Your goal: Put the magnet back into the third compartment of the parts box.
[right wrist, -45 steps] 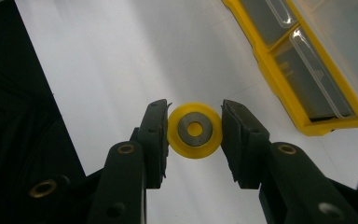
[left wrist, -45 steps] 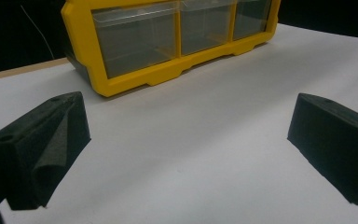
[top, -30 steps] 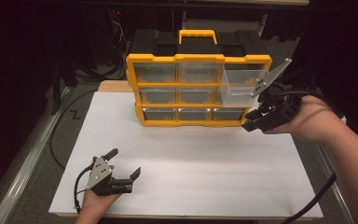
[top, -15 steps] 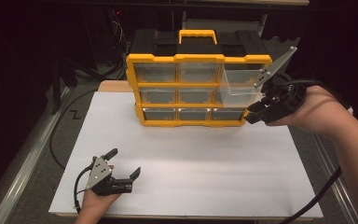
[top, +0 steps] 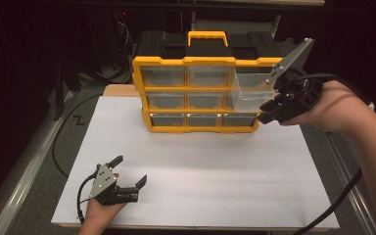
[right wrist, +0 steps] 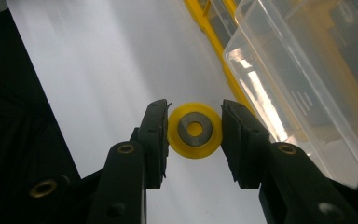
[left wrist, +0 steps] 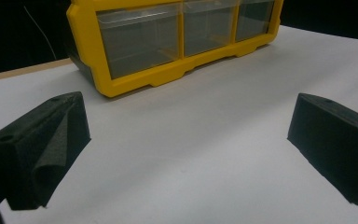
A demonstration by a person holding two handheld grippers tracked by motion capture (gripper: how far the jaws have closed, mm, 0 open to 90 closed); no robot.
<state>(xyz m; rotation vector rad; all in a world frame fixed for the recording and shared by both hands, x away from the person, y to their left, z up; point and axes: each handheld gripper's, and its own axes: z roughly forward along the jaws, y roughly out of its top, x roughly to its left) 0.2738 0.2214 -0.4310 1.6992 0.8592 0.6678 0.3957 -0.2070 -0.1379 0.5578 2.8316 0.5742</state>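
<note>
Dark room; white table (top: pixel 293 196), metal rail (top: pixel 24 181) at left, cables behind.

The room around the table is dark; light falls from above onto the white tabletop (top: pixel 200 166), which glares brightly. Soft shadows sit under the yellow organizer (top: pixel 200 93). In the right gripper view, the tabletop smears with blur and the clear drawer (right wrist: pixel 307 79) catches streaky glare.

Looks like a lab recording bench: black curtained surroundings, loose wiring (top: pixel 122 29) behind the yellow drawer organiser (top: pixel 200 93), which stands well ahead of the left gripper (top: pixel 129 171) on a white board (top: pixel 200 166) with metal rails (top: pixel 24 171).
</note>
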